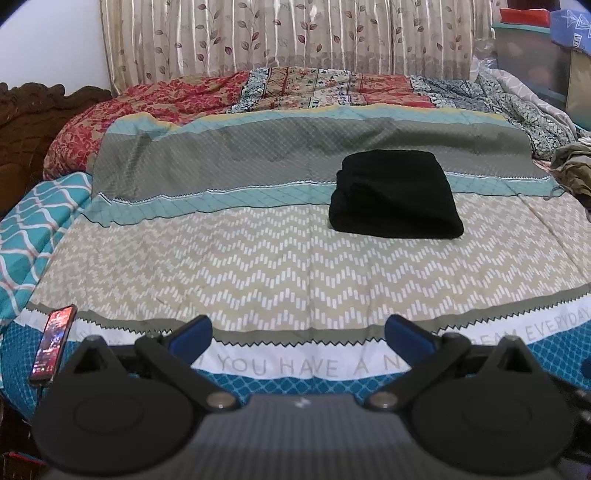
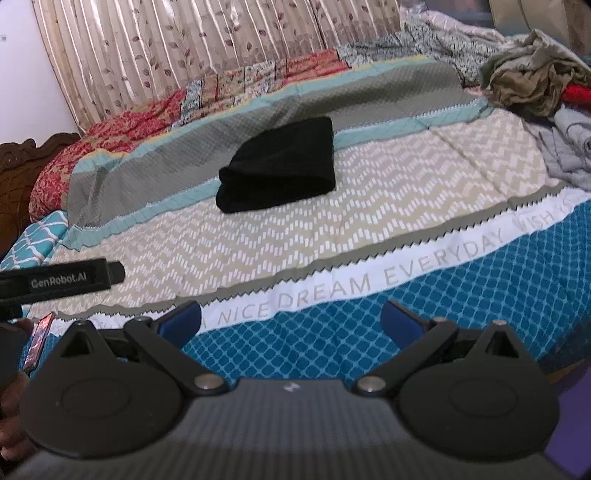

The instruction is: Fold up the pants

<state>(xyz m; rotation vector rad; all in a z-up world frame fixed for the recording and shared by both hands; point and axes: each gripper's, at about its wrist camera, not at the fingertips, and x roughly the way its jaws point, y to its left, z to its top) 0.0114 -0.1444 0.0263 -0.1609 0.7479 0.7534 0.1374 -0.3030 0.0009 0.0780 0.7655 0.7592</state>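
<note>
1. Two views reach us, and we take the left wrist camera first: the left gripper [image 1: 297, 338] has its blue-padded fingers [image 1: 192, 338] spread wide with nothing between them, hanging above the near edge of the bedspread [image 1: 258, 266].
2. From that view we see the black pants [image 1: 395, 194] lying as a compact folded bundle on the bedspread, well ahead of the left gripper and somewhat to its right, straddling the teal stripe between the grey band and the zigzag band.
3. We also see a phone [image 1: 53, 343] with a lit screen on the bed's near left corner, just left of the gripper, and a leaf-patterned curtain [image 1: 277, 33] behind the bed.
4. Turning to the right wrist camera, we find the right gripper [image 2: 291, 321] likewise spread apart and holding nothing, poised over the blue diamond-patterned border.
5. Here the pants [image 2: 279, 166] sit well ahead of the right gripper and slightly to its left, untouched by either tool.
6. We note a heap of crumpled clothes [image 2: 535, 70] at the far right of the bed, well apart from the pants, and part of the left gripper [image 2: 62, 280] showing at the left edge.
</note>
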